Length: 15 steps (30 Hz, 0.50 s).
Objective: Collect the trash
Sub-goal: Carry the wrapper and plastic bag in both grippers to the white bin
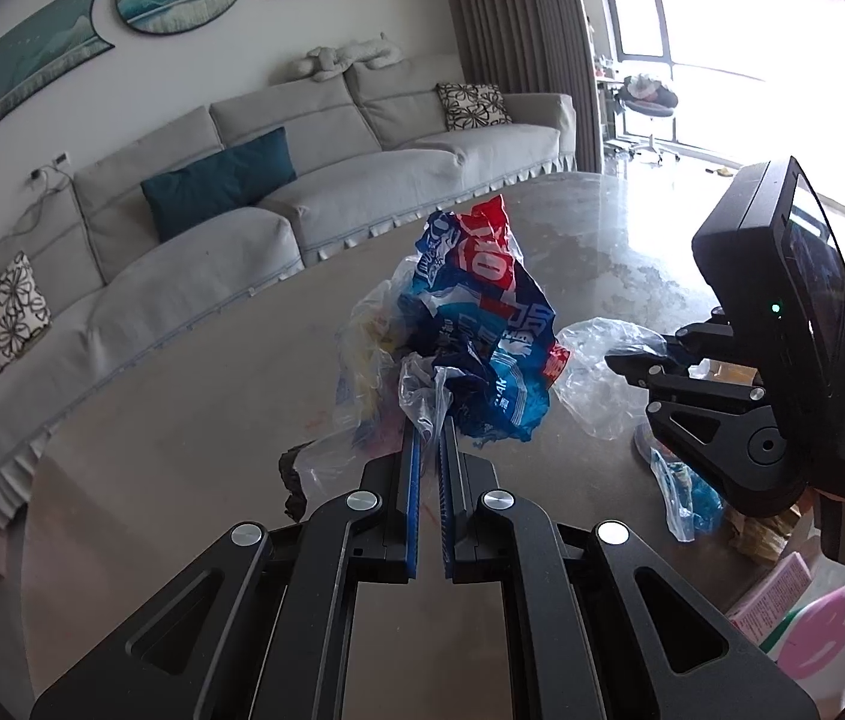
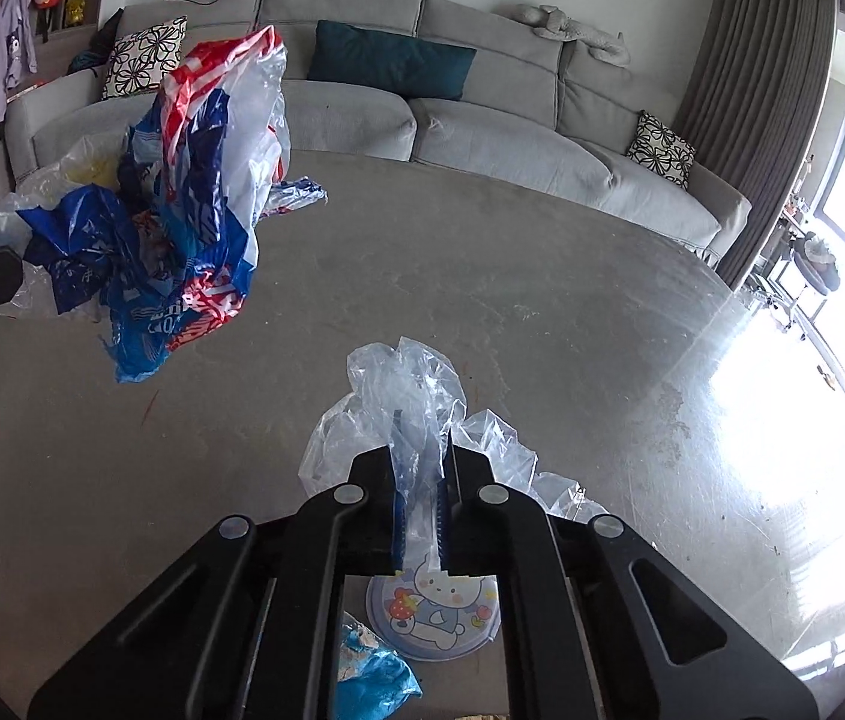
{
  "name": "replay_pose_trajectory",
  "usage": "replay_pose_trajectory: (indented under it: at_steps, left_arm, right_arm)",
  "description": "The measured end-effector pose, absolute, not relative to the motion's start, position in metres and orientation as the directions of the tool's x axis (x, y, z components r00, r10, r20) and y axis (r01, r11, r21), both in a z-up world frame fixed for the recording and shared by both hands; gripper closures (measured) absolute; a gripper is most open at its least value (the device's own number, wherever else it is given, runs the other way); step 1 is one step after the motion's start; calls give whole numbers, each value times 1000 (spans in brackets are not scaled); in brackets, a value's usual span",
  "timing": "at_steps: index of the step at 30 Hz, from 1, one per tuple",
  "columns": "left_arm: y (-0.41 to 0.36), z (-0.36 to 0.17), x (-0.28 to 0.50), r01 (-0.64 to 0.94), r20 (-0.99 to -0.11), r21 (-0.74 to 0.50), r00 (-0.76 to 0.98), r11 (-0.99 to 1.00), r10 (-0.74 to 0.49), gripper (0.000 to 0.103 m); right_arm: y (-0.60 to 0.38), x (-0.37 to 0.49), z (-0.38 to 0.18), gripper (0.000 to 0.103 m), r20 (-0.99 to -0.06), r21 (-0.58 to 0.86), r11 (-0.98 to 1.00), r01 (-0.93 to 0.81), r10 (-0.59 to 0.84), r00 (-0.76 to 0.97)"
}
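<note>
My left gripper (image 1: 430,420) is shut on a bunch of crumpled plastic wrappers (image 1: 482,324), blue, red and clear, held above the grey table (image 1: 182,420). The bunch also shows at the left of the right wrist view (image 2: 182,210). My right gripper (image 2: 422,438) is shut on a clear plastic bag (image 2: 404,384), just above the table (image 2: 482,270). In the left wrist view the right gripper (image 1: 620,363) is at the right with the clear bag (image 1: 596,378) in its jaws.
A blue crumpled wrapper (image 2: 371,675) and a round lid with a cartoon rabbit (image 2: 434,612) lie on the table below my right gripper. A pink box (image 1: 773,600) and more wrappers (image 1: 686,498) lie at the table's near right. A grey sofa (image 1: 242,228) runs behind the table.
</note>
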<state>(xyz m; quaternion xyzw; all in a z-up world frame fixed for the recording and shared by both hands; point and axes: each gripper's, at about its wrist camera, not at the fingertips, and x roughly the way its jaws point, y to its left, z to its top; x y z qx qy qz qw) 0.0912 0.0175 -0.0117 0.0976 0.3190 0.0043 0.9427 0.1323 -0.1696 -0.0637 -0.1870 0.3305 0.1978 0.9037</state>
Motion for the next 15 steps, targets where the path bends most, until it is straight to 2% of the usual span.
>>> replay_pose_trajectory:
  at_steps: [15]
  left_arm:
    - [16, 10, 69, 47, -562, 190, 825, 981, 69, 96]
  right_arm:
    - [-179, 97, -19, 95, -591, -245, 857, -453, 238, 771]
